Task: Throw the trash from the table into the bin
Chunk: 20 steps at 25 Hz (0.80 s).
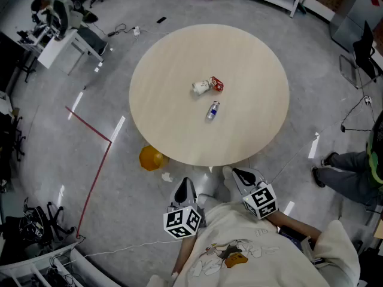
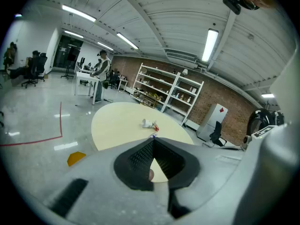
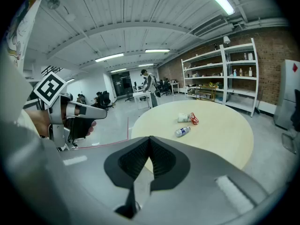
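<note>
Closest to the head camera was the person's pale shirt (image 1: 239,250). Just ahead of it, both tools were held over the floor, short of the near edge of the round worktop (image 1: 251,70). The left hand-held gripper (image 1: 185,184) had its jaws closed tip to tip with nothing between them. The right hand-held gripper (image 1: 232,172) was likewise closed and empty. Both pointed somewhat downward toward the worktop.

All the trash lay near the worktop's middle, well apart from either tool. A crumpled white wrapper (image 1: 201,87) touched a red packet (image 1: 216,84). A small bottle (image 1: 213,110) lay on its side just nearer the person, apart from those two.

On the floor at the worktop's near-left edge, partly under it, stood the yellow bin (image 1: 151,158). A white scrap (image 1: 167,176) lay just beside it. A red tape line (image 1: 96,178) ran across the floor further left.
</note>
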### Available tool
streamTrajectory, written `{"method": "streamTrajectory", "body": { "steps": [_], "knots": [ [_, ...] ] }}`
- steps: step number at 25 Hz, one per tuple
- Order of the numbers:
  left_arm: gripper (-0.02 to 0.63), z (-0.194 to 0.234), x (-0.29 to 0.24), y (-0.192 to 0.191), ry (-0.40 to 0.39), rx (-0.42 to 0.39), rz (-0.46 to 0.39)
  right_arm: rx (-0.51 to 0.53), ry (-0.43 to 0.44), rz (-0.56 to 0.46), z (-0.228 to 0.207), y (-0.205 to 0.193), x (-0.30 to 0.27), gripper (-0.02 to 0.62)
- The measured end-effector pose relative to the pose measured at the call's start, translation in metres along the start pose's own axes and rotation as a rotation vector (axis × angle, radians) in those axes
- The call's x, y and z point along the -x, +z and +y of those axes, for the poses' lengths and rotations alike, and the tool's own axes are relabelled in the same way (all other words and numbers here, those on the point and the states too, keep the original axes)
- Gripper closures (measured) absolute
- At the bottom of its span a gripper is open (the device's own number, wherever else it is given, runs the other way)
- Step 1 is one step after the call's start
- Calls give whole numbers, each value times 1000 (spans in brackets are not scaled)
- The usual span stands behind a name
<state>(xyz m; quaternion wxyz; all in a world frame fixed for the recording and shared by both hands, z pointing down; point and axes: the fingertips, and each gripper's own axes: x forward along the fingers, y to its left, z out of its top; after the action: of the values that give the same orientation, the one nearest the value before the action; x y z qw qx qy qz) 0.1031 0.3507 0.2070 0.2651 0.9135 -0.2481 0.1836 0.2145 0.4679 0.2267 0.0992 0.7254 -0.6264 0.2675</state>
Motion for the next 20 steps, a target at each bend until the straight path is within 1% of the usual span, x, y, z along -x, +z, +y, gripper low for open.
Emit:
{"method": "streamTrajectory", "body": {
  "steps": [5, 11, 14, 17, 20],
  "knots": [
    [606, 0, 8, -2, -59, -16, 19, -32, -39, -13, 14, -6, 8, 592],
    [606, 11, 28, -15, -80, -25, 33, -61, -49, -11, 37, -22, 11, 591],
    [606, 18, 40, -23, -75, -9, 36, -61, -39, -8, 51, -27, 13, 591],
    [606, 27, 52, -31, -74, 12, 42, -78, -1, -29, 67, -28, 16, 590],
    [606, 41, 67, -30, -72, 43, 35, -95, -2, -41, 82, -25, 17, 589]
  ]
}}
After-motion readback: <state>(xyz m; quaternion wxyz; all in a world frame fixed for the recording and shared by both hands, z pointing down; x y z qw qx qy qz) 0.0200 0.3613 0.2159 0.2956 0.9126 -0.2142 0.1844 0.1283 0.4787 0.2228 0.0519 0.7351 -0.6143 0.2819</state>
